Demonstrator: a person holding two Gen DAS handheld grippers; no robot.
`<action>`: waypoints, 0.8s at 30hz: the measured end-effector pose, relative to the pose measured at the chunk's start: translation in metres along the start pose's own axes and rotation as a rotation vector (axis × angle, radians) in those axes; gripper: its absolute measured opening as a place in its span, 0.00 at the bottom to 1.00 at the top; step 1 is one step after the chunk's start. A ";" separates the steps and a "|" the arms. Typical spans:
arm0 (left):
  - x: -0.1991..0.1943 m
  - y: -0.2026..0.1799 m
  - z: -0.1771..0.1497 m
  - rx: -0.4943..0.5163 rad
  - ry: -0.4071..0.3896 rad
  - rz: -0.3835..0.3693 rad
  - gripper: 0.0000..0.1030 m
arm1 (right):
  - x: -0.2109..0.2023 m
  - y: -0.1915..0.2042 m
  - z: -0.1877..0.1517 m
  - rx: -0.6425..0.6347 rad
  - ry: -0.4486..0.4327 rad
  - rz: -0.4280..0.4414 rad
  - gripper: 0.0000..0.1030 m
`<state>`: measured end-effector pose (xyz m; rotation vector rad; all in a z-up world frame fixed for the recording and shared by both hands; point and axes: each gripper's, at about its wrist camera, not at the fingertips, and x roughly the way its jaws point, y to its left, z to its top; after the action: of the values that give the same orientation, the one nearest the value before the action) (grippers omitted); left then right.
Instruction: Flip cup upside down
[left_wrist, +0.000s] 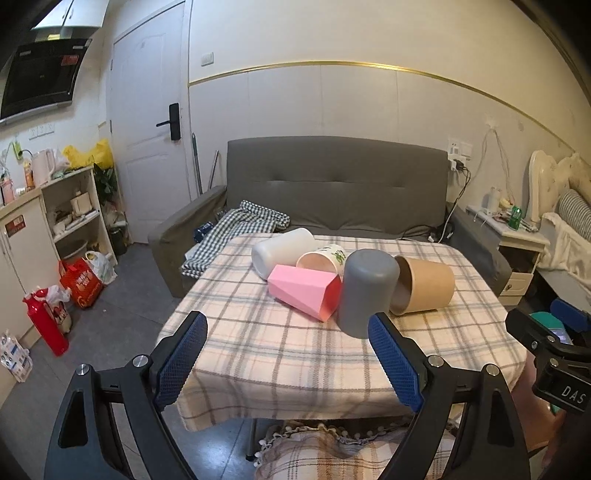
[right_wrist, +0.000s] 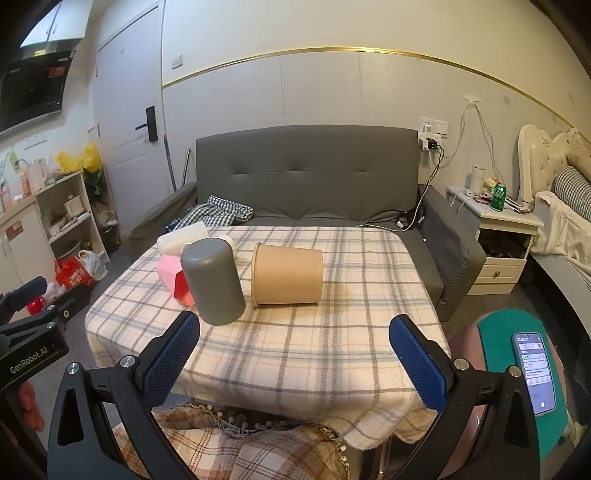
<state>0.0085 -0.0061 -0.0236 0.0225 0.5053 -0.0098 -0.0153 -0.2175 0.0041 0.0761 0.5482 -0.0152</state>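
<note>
A grey cup (left_wrist: 365, 291) stands upside down on the plaid tablecloth (left_wrist: 288, 350); it also shows in the right wrist view (right_wrist: 214, 280). A pink faceted cup (left_wrist: 304, 291) (right_wrist: 173, 277), a white cup (left_wrist: 282, 251) (right_wrist: 183, 238), a printed cup (left_wrist: 323, 258) and a tan paper cup (left_wrist: 424, 290) (right_wrist: 286, 273) lie on their sides around it. My left gripper (left_wrist: 288, 328) is open and empty, short of the cups. My right gripper (right_wrist: 295, 332) is open and empty near the table's front edge.
A grey sofa (right_wrist: 310, 177) with a checked cloth stands behind the table. A nightstand (right_wrist: 498, 236) and bed are at the right, shelves and bags (left_wrist: 81, 280) at the left. A phone (right_wrist: 533, 373) lies on a green stool at the right.
</note>
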 end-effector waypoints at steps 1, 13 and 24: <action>0.000 0.000 0.000 0.001 0.001 0.000 0.89 | 0.000 0.000 0.000 0.001 -0.002 0.000 1.00; -0.001 -0.003 -0.003 0.023 0.000 0.012 0.89 | -0.003 0.001 0.002 0.002 -0.006 0.004 1.00; -0.002 -0.005 -0.005 0.024 0.005 0.013 0.89 | -0.005 0.002 0.002 0.000 -0.006 0.003 1.00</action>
<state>0.0041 -0.0106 -0.0272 0.0490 0.5102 -0.0025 -0.0186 -0.2154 0.0090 0.0765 0.5420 -0.0119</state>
